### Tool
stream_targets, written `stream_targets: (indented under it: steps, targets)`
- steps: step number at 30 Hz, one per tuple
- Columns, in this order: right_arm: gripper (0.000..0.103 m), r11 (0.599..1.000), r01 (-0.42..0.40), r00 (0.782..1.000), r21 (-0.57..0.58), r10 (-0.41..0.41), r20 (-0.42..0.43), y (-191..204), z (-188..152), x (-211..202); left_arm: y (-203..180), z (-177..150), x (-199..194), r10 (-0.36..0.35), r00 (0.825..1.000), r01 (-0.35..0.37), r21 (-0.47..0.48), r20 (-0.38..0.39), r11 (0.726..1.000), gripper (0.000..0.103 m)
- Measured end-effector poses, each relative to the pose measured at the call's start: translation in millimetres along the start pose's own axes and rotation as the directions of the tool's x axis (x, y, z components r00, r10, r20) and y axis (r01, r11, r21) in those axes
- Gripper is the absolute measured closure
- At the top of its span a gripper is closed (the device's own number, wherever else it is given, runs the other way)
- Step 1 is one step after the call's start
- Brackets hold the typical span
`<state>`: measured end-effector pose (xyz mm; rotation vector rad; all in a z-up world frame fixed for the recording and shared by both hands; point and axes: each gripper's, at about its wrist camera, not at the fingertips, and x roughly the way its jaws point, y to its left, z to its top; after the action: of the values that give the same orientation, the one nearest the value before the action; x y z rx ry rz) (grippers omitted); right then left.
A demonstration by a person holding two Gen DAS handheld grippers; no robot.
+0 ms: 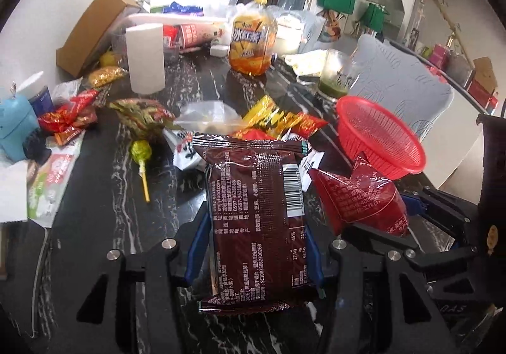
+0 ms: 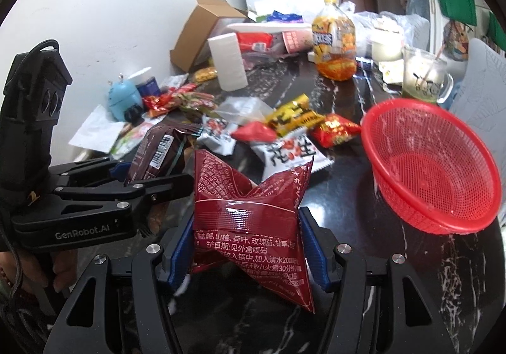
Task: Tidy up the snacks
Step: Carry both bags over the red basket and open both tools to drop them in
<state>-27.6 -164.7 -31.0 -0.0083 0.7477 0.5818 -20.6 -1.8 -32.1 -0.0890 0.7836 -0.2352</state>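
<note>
My left gripper (image 1: 254,246) is shut on a dark brown snack packet (image 1: 253,211), held above the dark marble table (image 1: 104,211). My right gripper (image 2: 246,243) is shut on a red packet (image 2: 249,221) with white print. Each gripper shows in the other's view: the left gripper (image 2: 148,180) with the brown packet (image 2: 158,151) at left, the right gripper (image 1: 408,214) with the red packet (image 1: 360,195) at right. An empty red mesh basket (image 1: 379,139) (image 2: 433,164) stands to the right. A pile of loose snack packets (image 1: 278,120) (image 2: 291,129) lies beyond.
A green lollipop (image 1: 140,158), a paper roll (image 1: 145,56), an orange drink bottle (image 1: 251,37), a glass mug (image 1: 336,75), a cardboard box (image 1: 91,28) and a blue figurine (image 1: 15,129) stand on the table. A grey cushion (image 1: 398,78) lies behind the basket.
</note>
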Motion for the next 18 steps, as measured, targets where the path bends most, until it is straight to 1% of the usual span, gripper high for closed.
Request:
stream_targets:
  steps: [6,12,18]
  targets:
    - [0.042,1.000,0.005,0.999,-0.013,-0.004,0.051,10.9,12.0,-20.2,-4.8,14.2,-21.9,-0.013,0.998,0.012,0.019,0.059,1.000,0.052]
    - [0.042,1.000,0.024,0.994,-0.014,-0.023,0.104,12.8,24.6,-38.4,-14.5,34.4,-35.4,-0.038,0.993,0.033,0.050,0.115,0.998,0.052]
    - [0.042,0.998,0.069,0.985,0.003,-0.068,0.158,3.6,37.4,-58.5,-30.3,53.8,-40.3,-0.101,0.984,0.088,0.090,0.145,0.992,0.052]
